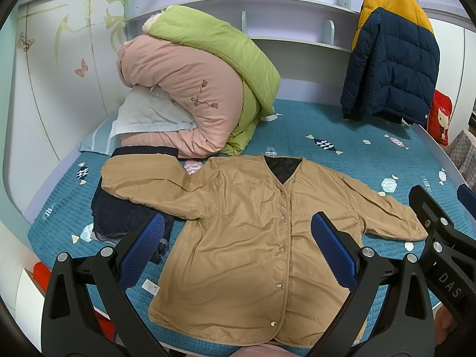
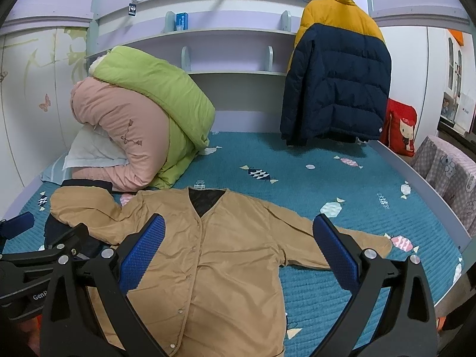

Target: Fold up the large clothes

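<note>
We see a tan jacket [image 1: 253,238] lying flat, front up and snapped, on the teal bedspread [image 1: 342,125], one sleeve draped over a dark garment [image 1: 116,217]. Our left gripper [image 1: 238,247] and right gripper [image 2: 238,250] hover above it, jaws spread wide, holding nothing.

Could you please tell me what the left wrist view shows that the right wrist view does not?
Only the left wrist view shows the jacket's bottom hem and a white tag beside it. Only the right wrist view shows a checked cloth at the bed's edge. Both share the tan jacket spread flat, the hanging puffer coat, and open grippers.
</note>
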